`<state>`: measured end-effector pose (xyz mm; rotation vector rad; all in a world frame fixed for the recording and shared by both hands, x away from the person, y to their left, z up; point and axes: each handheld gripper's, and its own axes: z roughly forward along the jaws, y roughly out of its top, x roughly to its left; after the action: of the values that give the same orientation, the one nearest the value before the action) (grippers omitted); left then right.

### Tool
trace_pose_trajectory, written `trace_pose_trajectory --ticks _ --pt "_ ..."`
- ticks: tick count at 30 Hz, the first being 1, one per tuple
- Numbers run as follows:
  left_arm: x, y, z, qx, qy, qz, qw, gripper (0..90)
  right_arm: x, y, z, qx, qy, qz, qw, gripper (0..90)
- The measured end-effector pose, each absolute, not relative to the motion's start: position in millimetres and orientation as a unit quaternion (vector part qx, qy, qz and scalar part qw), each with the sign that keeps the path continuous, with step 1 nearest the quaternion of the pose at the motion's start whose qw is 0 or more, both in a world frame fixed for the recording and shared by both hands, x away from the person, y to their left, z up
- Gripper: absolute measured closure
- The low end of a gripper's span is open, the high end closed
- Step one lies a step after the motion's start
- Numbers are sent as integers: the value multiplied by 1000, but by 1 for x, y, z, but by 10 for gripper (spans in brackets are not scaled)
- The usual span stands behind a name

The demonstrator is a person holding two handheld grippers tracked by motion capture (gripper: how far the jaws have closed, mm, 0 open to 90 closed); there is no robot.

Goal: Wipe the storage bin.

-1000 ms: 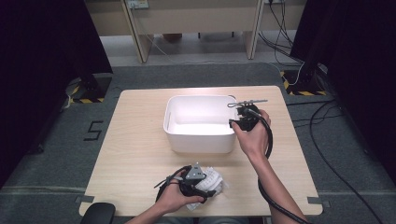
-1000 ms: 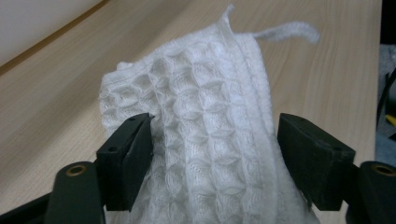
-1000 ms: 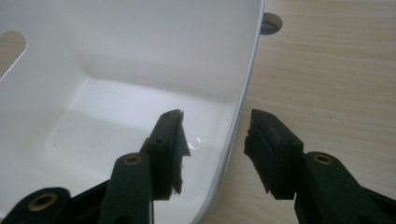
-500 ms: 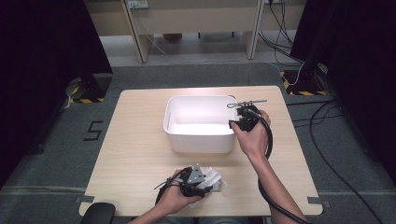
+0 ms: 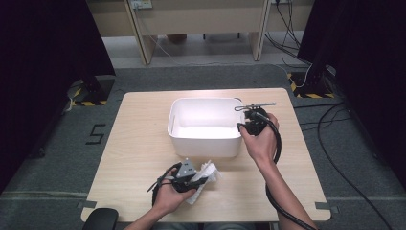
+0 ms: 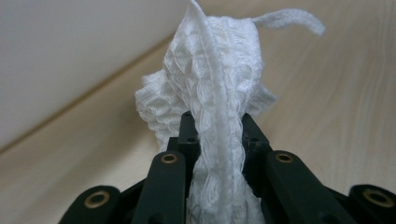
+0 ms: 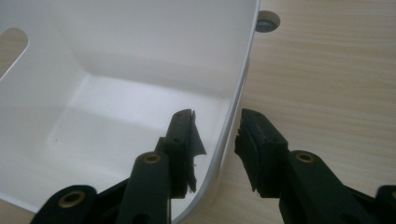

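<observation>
A white waffle-weave cloth (image 5: 209,171) (image 6: 210,88) lies bunched near the table's front edge. My left gripper (image 5: 200,180) (image 6: 218,128) is shut on it, its jaws having just closed with a fold of cloth pinched between them and standing up past the tips. A white plastic bin (image 5: 203,141) (image 7: 140,42) sits mid-table and looks empty. My right gripper (image 5: 245,127) (image 7: 215,123) straddles the bin's right wall, one jaw inside and one outside. Its jaws have just been closing, with small gaps still showing on both sides of the wall.
The wooden table (image 5: 139,129) has bare surface left of the bin and to its right. A round hole (image 7: 267,21) sits in the tabletop beyond the bin's corner. A handle slot (image 7: 14,46) opens in the bin's far wall. Cables run across the floor at right.
The left gripper has closed on the cloth, gathering it into a tighter bunch, and has shifted a little away from the front edge. The right hand stays at the bin's wall.
</observation>
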<state>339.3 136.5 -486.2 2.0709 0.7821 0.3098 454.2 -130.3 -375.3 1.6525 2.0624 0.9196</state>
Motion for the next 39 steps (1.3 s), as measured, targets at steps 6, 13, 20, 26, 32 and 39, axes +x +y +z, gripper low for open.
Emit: trace_pose_trajectory --ticks 6,13,20,26,32,39 --pt "342 169 -467 801 345 159 463 755 453 -128 -376 583 728 321 164 713" --pt "346 193 -457 778 366 188 475 756 453 -127 -377 586 728 316 166 735" --pt "353 206 -453 763 383 200 481 755 455 -123 -381 583 729 314 176 757" --pt "356 219 -449 747 399 212 487 754 458 -116 -382 568 734 326 177 732" --pt "361 223 -449 739 403 223 492 754 457 -115 -382 566 736 325 180 737" --pt "361 222 -443 728 394 250 502 754 458 -115 -382 557 742 325 184 741"
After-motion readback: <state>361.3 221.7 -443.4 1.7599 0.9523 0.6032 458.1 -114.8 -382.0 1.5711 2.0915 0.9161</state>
